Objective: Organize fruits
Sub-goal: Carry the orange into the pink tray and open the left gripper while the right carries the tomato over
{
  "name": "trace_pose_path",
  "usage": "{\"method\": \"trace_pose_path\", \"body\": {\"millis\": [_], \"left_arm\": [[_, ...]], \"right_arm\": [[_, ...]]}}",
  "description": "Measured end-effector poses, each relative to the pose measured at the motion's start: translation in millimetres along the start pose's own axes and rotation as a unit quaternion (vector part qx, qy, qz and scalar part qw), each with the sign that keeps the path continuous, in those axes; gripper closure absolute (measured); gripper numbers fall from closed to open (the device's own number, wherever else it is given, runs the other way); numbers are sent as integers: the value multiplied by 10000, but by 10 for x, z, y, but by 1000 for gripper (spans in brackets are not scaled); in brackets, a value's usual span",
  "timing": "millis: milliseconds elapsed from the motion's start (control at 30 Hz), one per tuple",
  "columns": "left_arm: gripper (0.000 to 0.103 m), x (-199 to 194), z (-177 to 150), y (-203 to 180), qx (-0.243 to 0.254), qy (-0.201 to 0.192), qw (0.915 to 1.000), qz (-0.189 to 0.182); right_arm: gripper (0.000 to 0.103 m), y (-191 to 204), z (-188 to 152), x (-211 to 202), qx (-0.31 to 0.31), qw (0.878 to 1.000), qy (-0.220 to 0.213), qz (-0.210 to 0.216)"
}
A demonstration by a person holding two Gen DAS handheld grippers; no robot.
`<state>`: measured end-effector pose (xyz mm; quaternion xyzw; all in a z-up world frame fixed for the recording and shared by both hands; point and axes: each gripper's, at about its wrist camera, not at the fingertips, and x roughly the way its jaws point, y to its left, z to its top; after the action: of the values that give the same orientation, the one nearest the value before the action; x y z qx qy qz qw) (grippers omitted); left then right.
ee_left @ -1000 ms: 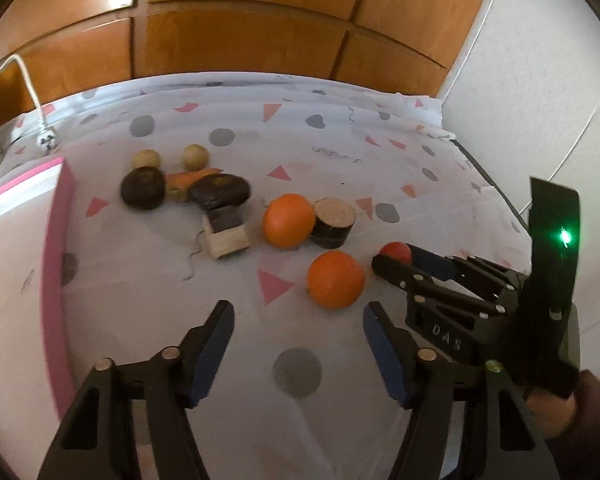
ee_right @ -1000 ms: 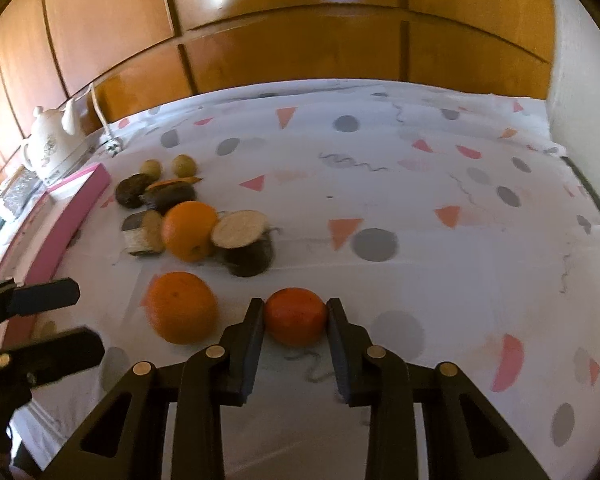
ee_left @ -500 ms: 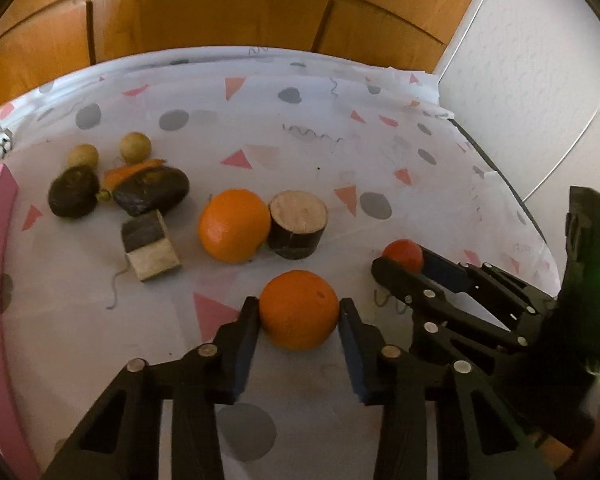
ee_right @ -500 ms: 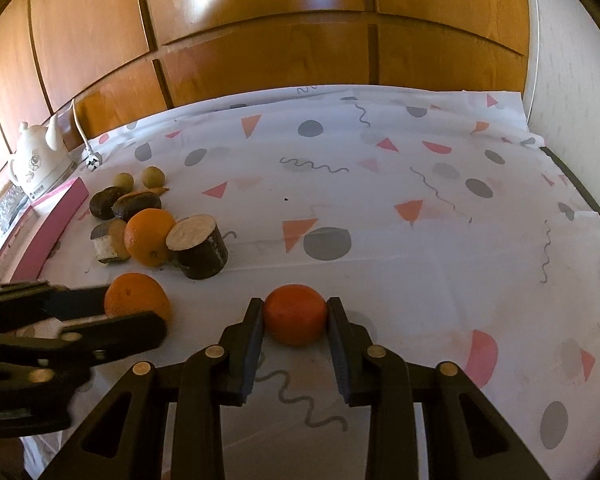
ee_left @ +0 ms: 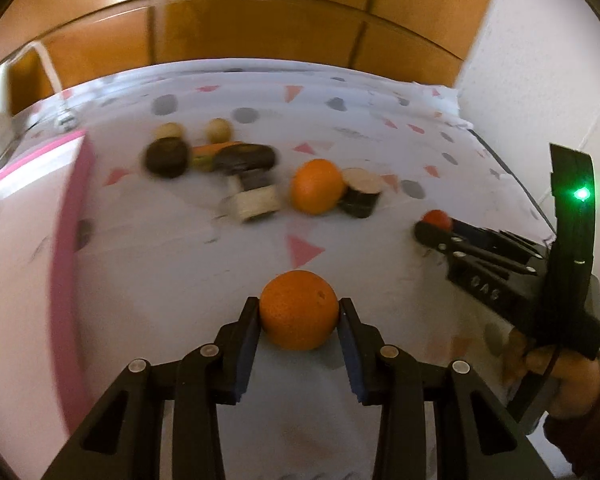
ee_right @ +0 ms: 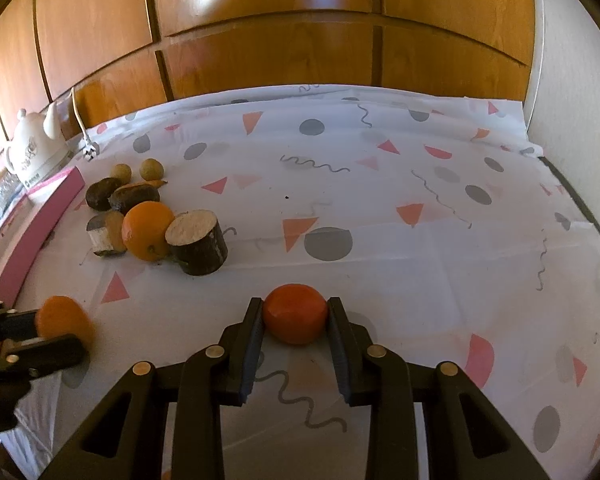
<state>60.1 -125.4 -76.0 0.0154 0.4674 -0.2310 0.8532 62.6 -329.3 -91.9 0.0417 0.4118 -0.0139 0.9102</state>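
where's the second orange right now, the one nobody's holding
In the right wrist view the loose orange sits left of centre on the tablecloth, wedged between a cut log on its right and a pale block on its left.

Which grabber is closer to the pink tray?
Left. The left gripper, shut on a round orange, is just beside the pink tray; the right gripper, holding a reddish tangerine, is farther away.
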Motion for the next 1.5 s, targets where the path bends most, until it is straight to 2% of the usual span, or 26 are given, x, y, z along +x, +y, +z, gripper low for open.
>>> {"method": "trace_pose_path", "body": {"millis": [133, 433, 567, 667, 933, 1033, 1267, 1500], "left_arm": [[65, -102, -45, 210, -295, -57, 9992, 260], [65, -380, -48, 399, -562, -389, 9967, 433], [65, -582, -28, 465, -630, -669, 9944, 527], [65, -689, -18, 556, -757, -772, 9918, 679], [64, -926, -71, 1026, -1248, -998, 9779, 1348], [64, -995, -123, 1158, -1294, -1074, 9724, 1616], [64, -1100, -231, 1451, -1627, -1096, 9609, 1955], [64, -1164, -284, 1611, -1896, -1111, 9528, 2096]], "right_arm": [[72, 50, -15, -45, 4, 10000, 71, -7], [72, 296, -96, -133, -250, 9993, 198, 177], [72, 419, -118, -169, -349, 9982, 283, 401], [72, 522, -115, -215, -322, 9957, 382, 775], [72, 1106, -45, -301, -886, 9843, 415, 1468], [72, 1335, -4, -335, -1105, 9782, 399, 1714], [72, 1744, 172, -308, -1306, 9651, 470, 2219], [72, 2259, 395, -298, -1489, 9527, 442, 2612]]}}
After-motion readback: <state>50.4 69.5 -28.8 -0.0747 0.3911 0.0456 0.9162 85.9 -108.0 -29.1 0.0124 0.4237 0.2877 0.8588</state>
